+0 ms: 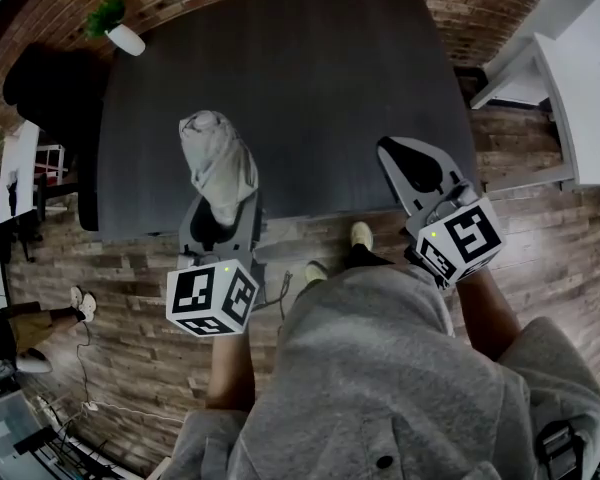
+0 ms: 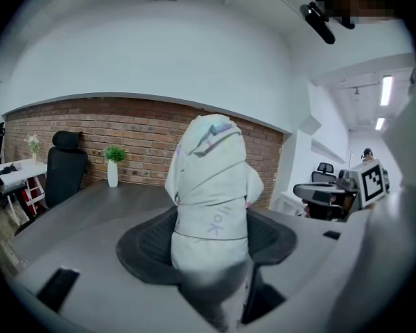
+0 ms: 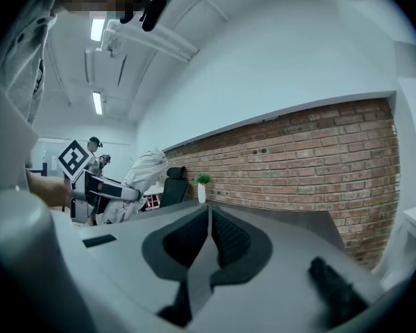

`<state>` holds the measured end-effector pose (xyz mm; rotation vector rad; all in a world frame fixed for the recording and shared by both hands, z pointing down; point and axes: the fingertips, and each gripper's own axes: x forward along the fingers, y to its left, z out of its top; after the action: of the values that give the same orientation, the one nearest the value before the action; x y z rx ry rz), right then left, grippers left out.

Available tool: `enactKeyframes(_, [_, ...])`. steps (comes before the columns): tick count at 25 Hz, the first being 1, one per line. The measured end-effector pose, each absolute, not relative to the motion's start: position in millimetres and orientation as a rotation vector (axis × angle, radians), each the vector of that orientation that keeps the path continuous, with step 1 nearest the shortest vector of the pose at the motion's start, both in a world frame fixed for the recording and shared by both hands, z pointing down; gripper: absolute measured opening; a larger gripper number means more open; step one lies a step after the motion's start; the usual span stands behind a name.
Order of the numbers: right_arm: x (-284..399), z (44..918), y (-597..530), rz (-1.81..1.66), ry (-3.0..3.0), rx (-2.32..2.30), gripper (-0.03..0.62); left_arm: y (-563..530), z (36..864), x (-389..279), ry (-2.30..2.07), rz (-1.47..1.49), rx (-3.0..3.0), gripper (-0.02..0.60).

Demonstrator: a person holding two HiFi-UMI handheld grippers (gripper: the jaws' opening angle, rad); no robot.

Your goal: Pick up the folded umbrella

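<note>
The folded umbrella, a pale grey bundle in its sleeve, stands upright in my left gripper, over the near edge of the dark table. In the left gripper view the umbrella fills the gap and both pads press its sides, so the left gripper is shut on it. My right gripper hangs off to the right over the table's near right corner. Its jaws meet with nothing between them, as the right gripper view shows. That view also shows the umbrella at the left.
A small plant in a white vase stands at the table's far left corner by the brick wall. A black office chair is to the left. A white desk stands at the right. Another person's legs show at the lower left.
</note>
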<state>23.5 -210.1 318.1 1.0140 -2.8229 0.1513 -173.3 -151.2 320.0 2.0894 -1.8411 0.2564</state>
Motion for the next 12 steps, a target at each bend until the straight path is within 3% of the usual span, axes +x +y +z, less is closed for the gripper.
enactKeyframes(12, [-2.7, 309.4, -165.1, 0.097, -2.771, 1.119, 0.031, -112.0, 308.8, -194.8, -1.806, 0.215, 2.154, 0.273])
